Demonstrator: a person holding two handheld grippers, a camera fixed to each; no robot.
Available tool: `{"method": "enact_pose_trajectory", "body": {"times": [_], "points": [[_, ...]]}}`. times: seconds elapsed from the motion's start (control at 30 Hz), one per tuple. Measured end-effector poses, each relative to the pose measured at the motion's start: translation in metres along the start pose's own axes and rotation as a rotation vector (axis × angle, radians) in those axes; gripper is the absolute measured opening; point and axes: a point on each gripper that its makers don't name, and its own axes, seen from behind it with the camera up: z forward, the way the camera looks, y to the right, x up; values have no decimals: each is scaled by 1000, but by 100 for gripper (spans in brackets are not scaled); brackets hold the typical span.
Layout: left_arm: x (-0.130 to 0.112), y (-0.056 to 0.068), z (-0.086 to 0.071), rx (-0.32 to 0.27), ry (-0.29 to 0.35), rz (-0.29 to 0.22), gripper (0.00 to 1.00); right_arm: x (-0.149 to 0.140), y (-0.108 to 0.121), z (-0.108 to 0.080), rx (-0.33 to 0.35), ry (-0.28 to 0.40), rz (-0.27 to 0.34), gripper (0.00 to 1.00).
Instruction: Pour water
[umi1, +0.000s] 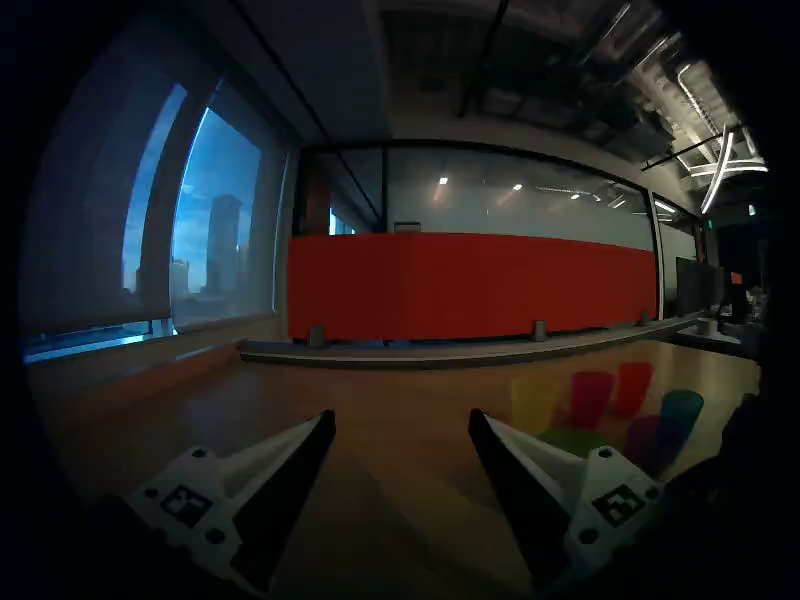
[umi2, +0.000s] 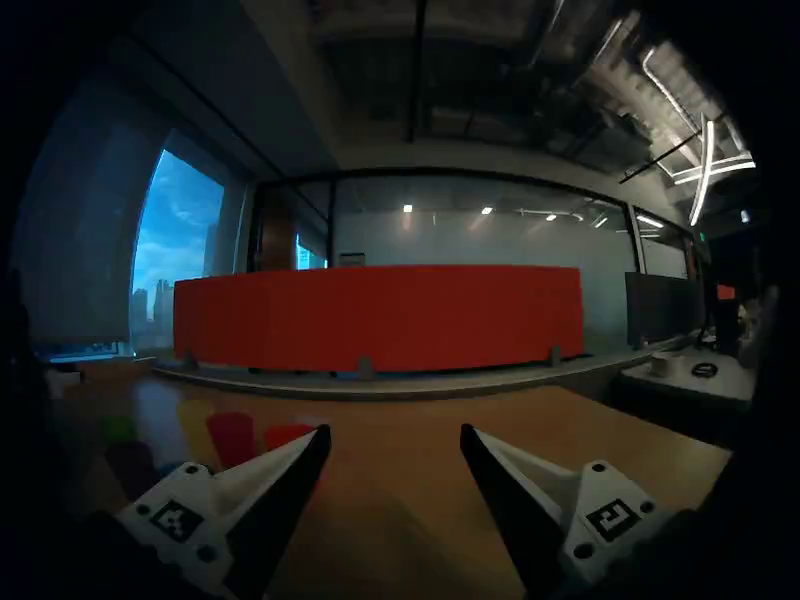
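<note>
My left gripper (umi1: 400, 414) has its two fingers spread wide apart, and the wooden table (umi1: 400, 520) shows in the gap between them. Just beyond my right-hand finger on that gripper, off to its outer side, stands the cluster of coloured cups (umi1: 600, 415). A yellow cup (umi1: 530, 405) is nearest the gap. Two red cups (umi1: 592, 395) are behind it, a teal cup (umi1: 682, 412) is farthest out, and a purple cup (umi1: 645, 440) sits close to my fingertip. They stand upright on the table, clear of my fingers.

My right gripper (umi2: 393, 430) is parted just as wide over the same wood. From there the cups (umi2: 232, 435) lie past the outer side of my left-hand finger, and one red one is partly hidden behind that finger's tip. Straight ahead of both grippers a red partition (umi2: 380, 315) runs along the table's far edge.
</note>
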Motion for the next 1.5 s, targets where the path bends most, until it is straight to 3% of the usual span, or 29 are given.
{"method": "enact_pose_trajectory", "body": {"times": [1.5], "points": [[0, 0, 0, 0, 0, 0, 99, -20, -12, 7, 2, -51, -19, 100]]}}
